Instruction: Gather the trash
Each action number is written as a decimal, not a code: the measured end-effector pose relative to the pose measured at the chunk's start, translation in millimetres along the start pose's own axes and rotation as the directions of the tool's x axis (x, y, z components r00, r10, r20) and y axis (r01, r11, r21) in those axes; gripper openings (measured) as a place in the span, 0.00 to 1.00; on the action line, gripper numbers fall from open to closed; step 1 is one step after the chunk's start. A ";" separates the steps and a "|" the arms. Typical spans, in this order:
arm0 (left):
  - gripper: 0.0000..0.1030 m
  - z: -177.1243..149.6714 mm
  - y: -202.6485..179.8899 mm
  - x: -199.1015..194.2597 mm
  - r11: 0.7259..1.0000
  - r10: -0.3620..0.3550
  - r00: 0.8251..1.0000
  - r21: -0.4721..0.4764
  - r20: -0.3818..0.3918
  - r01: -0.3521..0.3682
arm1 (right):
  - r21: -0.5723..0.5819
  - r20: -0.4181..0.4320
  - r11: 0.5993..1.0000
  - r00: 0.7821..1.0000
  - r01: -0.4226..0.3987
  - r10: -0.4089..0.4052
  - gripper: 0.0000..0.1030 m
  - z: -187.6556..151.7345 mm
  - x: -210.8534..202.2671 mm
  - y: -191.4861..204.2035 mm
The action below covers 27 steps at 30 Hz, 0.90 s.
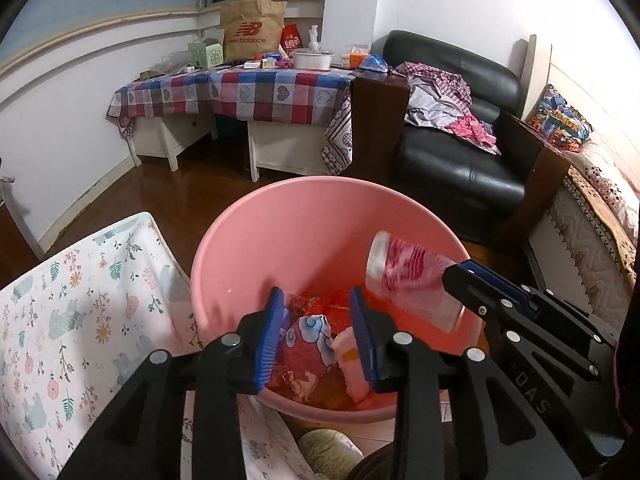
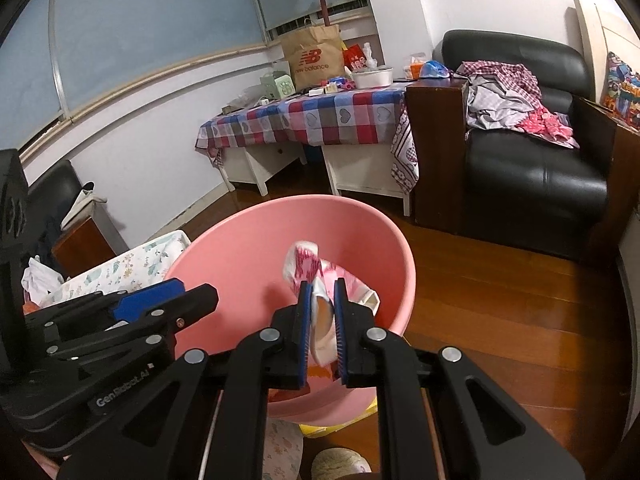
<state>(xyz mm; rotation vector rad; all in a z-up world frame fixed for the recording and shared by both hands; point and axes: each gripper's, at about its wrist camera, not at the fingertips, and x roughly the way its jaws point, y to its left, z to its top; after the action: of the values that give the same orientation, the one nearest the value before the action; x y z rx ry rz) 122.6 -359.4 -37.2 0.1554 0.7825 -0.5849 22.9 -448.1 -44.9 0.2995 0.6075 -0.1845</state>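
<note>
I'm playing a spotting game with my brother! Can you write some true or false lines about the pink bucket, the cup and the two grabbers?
1. The right gripper squeezes a crushed paper cup. True.
2. The cup lies on the floor. False: it is held over the pink bucket.
3. The left gripper holds a wrapper. False: it is open and empty.
4. Trash already lies in the bucket. True.
5. The bucket is blue. False: pink.
</note>
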 end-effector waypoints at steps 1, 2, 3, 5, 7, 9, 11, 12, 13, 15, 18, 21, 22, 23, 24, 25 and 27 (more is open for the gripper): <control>0.37 0.4 -0.1 0.3 1.000 0.000 1.000 -0.001 -0.001 0.000 | 0.000 -0.004 1.000 1.000 -0.001 0.001 0.12 0.2 0.9 -0.4; 0.39 0.0 0.0 -0.1 1.000 0.001 1.000 0.000 0.000 -0.001 | 0.001 -0.006 1.000 1.000 -0.001 0.001 0.14 0.1 1.5 -0.5; 0.39 -0.5 -0.3 -0.4 1.000 0.001 1.000 -0.001 0.001 -0.001 | 0.001 -0.007 1.000 1.000 -0.001 0.001 0.20 -0.2 1.5 -0.7; 0.40 -0.5 0.0 -0.7 1.000 0.001 1.000 -0.001 0.002 -0.001 | 0.004 -0.002 1.000 1.000 -0.008 0.008 0.27 -1.3 -0.1 -1.6; 0.41 -0.4 0.1 -0.9 1.000 0.000 1.000 -0.003 0.002 0.000 | 0.004 0.001 1.000 1.000 -0.011 0.011 0.28 -1.9 -1.5 -1.4; 0.41 -0.2 -0.4 -2.2 1.000 0.001 1.000 -0.005 0.002 -0.001 | 0.002 0.003 1.000 1.000 -0.012 0.012 0.28 -2.2 -3.2 -1.8; 0.43 0.0 -0.8 -4.2 1.000 0.000 1.000 -0.007 0.005 0.000 | 0.002 0.006 1.000 1.000 -0.012 0.012 0.28 -2.2 -6.1 -2.1; 0.43 -0.1 -1.0 -4.8 1.000 0.000 1.000 -0.008 0.006 0.000 | 0.003 0.007 1.000 1.000 -0.012 0.012 0.28 -2.3 -7.4 -1.6; 0.44 -0.3 -1.0 -6.4 1.000 0.000 1.000 -0.008 0.009 0.000 | 0.004 0.009 1.000 1.000 -0.015 0.015 0.28 -2.5 -9.5 -1.4; 0.44 -0.2 -1.5 -10.8 1.000 -0.002 1.000 -0.011 0.015 0.002 | 0.002 0.014 1.000 1.000 -0.017 0.017 0.29 -3.1 -14.1 -0.4; 0.45 -0.7 -1.7 -18.9 1.000 -0.002 1.000 -0.013 0.026 0.003 | -0.001 0.024 1.000 1.000 -0.018 0.018 0.34 -3.8 -22.3 -0.6; 0.45 -0.4 -2.0 -29.5 1.000 -0.005 0.999 -0.016 0.042 0.005 | 0.004 0.037 1.000 0.999 -0.025 0.025 0.40 -5.6 -33.5 0.6; 0.47 -0.4 -2.1 -33.8 1.000 -0.006 0.999 -0.019 0.049 0.007 | 0.004 0.040 1.000 0.999 -0.026 0.026 0.41 -6.3 -37.1 0.7; 0.48 -0.4 -2.3 -37.7 1.000 -0.007 0.999 -0.021 0.054 0.008 | 0.003 0.043 1.000 0.999 -0.028 0.027 0.42 -7.0 -40.9 1.1; 0.48 -0.9 -2.1 -41.5 1.000 -0.007 0.998 -0.021 0.060 0.009 | 0.002 0.046 1.000 0.999 -0.029 0.029 0.43 -7.6 -44.4 1.6; 0.48 -1.4 -3.0 -46.5 1.000 -0.007 0.998 -0.019 0.067 0.009 | 0.000 0.049 1.000 0.998 -0.031 0.031 0.44 -8.3 -48.9 2.6; 0.49 -2.2 -3.6 -53.8 1.000 -0.005 0.997 -0.015 0.075 0.006 | -0.009 0.056 0.999 0.998 -0.031 0.031 0.45 -9.8 -58.1 4.9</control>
<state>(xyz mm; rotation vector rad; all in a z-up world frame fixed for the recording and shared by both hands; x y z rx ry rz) 89.1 -338.1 -0.7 0.1169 0.7141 -0.5868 -27.9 -435.5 -17.4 0.2952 0.5476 -0.1605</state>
